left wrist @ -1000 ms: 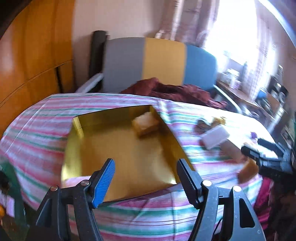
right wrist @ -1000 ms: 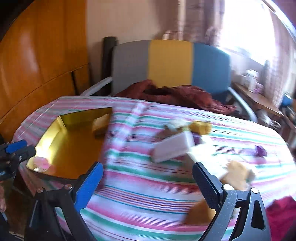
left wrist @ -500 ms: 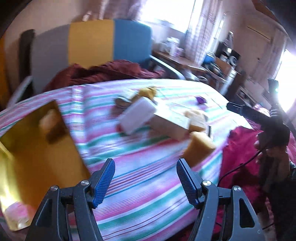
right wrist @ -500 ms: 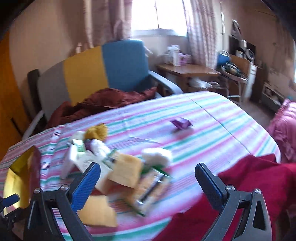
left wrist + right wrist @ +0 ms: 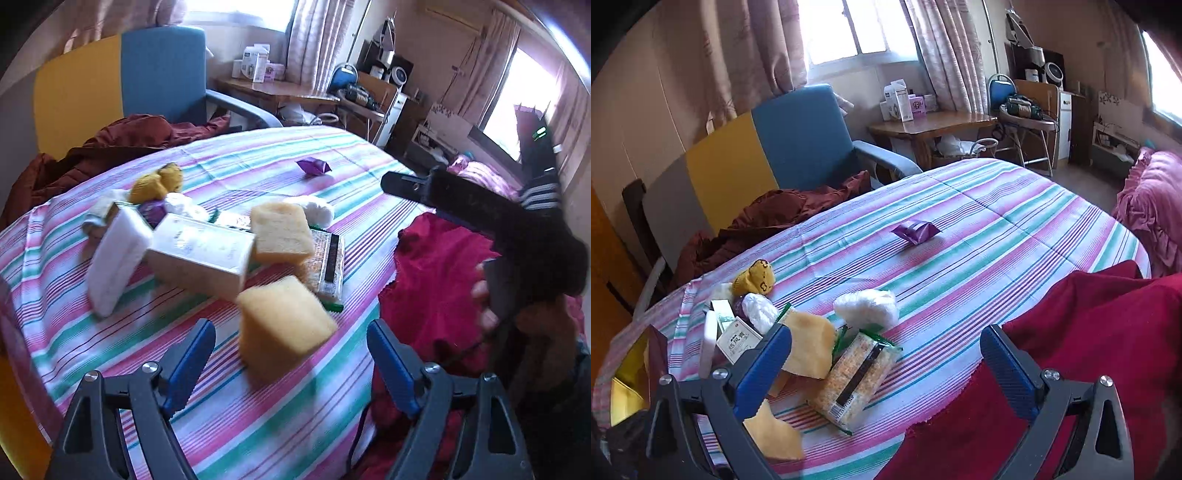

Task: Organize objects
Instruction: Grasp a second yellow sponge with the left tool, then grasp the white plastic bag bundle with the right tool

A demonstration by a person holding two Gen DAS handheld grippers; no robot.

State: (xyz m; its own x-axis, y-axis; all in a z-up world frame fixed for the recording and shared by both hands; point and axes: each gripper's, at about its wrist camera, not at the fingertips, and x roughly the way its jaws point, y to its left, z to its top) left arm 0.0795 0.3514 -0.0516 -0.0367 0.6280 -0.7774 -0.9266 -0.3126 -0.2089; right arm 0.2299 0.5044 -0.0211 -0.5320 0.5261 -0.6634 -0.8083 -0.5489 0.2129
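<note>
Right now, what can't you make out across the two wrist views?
- Gold tray: right wrist view shows only a corner; frame edge and left claw cover it, contents unseen.
- Nearest sponge: left wrist view, motion-blurred.
- Medicine box: right wrist view, print too small, partly behind the right claw finger.
- Right claw in the left wrist view: blurred, jaws unclear there.

Striped woven cloth on the table (image 5: 997, 229); porous matt sponge (image 5: 284, 328); glossy plastic cracker wrapper (image 5: 857, 376); smooth cardboard box (image 5: 199, 254); shiny gold tray (image 5: 626, 384); crinkled purple foil packet (image 5: 916, 232).
</note>
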